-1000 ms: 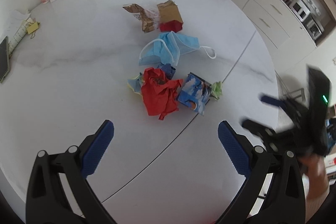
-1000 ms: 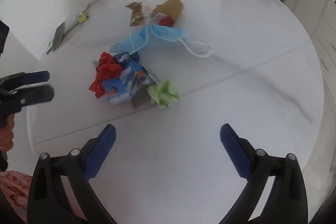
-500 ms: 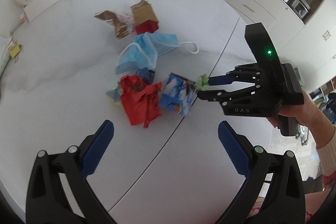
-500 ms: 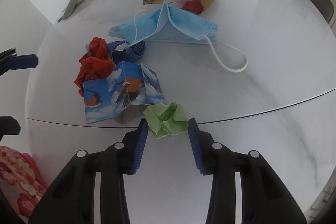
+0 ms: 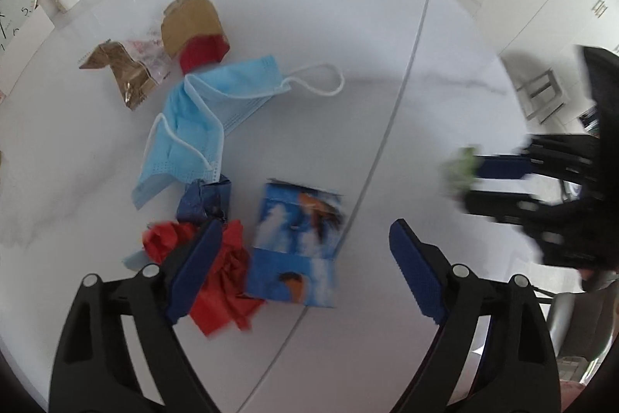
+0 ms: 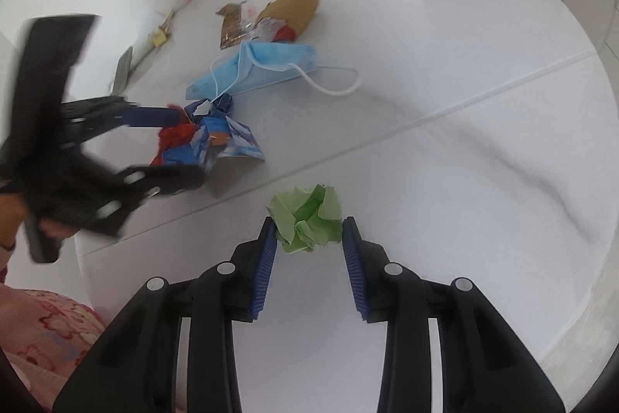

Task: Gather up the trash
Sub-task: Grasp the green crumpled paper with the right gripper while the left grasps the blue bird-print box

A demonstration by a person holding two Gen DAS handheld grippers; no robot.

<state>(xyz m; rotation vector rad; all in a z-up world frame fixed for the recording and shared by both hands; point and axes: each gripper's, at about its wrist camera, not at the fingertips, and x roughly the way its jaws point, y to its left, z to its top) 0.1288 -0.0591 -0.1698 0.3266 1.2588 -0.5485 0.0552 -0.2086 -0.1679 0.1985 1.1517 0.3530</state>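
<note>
Fingers of the right gripper (image 6: 309, 254) are clamped on the green paper ball (image 6: 307, 222), a pad pressing each side, and closing a touch more. Ball sits at the fingertips, apart from the rest of the trash; whether it is clear of the desk (image 6: 445, 180) I cannot tell. Fingers of the left gripper (image 5: 305, 254) stand wide but closing, nothing pinched: one pad lies over the red crumpled paper (image 5: 228, 293), and the blue printed carton (image 5: 298, 250) sits in the gap, untouched.

Handling, my read: the green ball is feather-light, soft and springy, and crushes rather than slips, so a pinch across the middle is enough. Red paper is the same, light and floppy; grab the bulk, not a loose corner. Carton is thin card, folded and half flattened, stiffer, best taken across its narrow sides. Dark blue paper wad (image 5: 205, 198) lies just behind the red paper, touching it. Blue face mask (image 5: 201, 119) further behind is limp cloth with a loose ear loop that may snag or trail, so take the folded body. Brown paper bag (image 5: 191, 22) and foil wrapper (image 5: 123, 72) beyond the mask are light and crinkly.
</note>
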